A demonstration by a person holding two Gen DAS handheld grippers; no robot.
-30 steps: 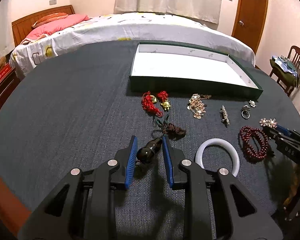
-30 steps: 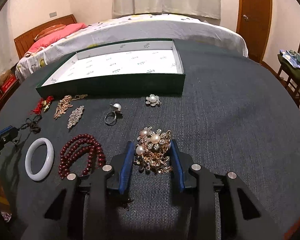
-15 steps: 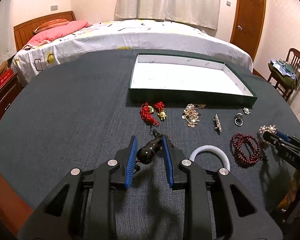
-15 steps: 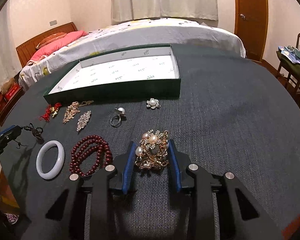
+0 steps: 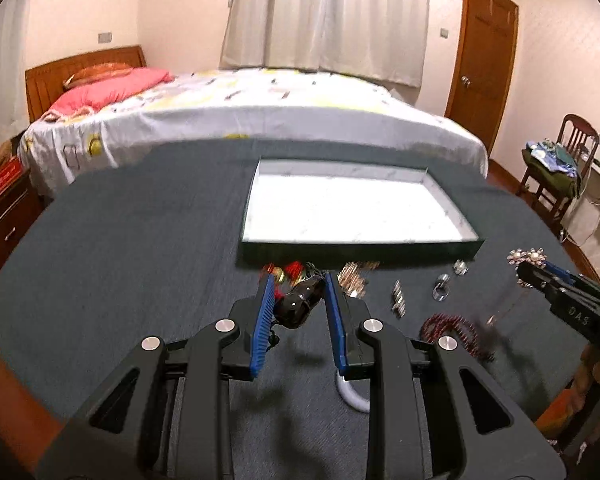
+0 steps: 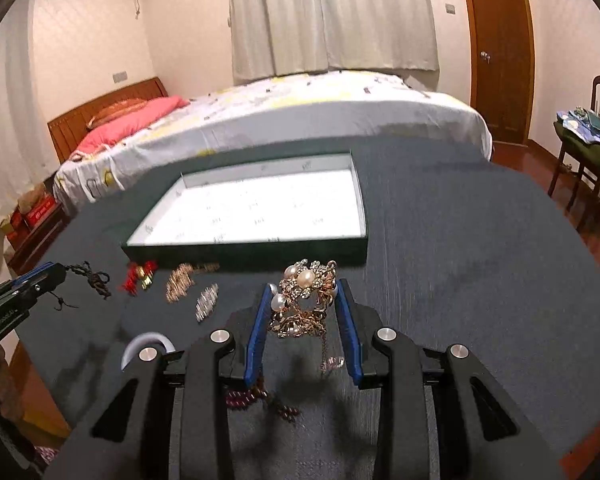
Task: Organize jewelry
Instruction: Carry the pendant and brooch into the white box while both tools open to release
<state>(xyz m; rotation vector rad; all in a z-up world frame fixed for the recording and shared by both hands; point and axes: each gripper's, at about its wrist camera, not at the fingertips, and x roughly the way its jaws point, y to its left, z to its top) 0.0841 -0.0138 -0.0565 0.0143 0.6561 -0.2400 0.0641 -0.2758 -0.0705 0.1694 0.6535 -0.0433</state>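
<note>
- Your left gripper (image 5: 297, 307) is clamped, jaws narrow, on one dark glossy pendant (image 5: 300, 303); a second ago that pendant lay on the table, now it hangs clear of the cloth with its brown cord (image 6: 94, 278) trailing from the tips
- Your right gripper (image 6: 305, 305) is closed on one gold-and-pearl brooch (image 6: 306, 300); it has also come up off the table since then, and a thin chain (image 6: 327, 354) dangles under it
- Both views show more of the room and less of the table than before
- One green tray (image 5: 358, 250) with a white floor sits ahead of both grippers, beyond the row of loose pieces
- Just past your left tips: one red-tasselled charm (image 5: 288, 271), partly hidden by the pendant
- Ahead and to the right of the left gripper: one gold cluster (image 5: 354, 276), one silver clip (image 5: 399, 300), one ring (image 5: 443, 292), one small pearl piece (image 5: 461, 267)
- One string of dark red beads (image 5: 452, 330) lies right of the left gripper
- One white bangle (image 5: 352, 398) peeks out below the left gripper's right finger
- That makes seven loose pieces on the dark table (image 5: 120, 260), plus two held
</note>
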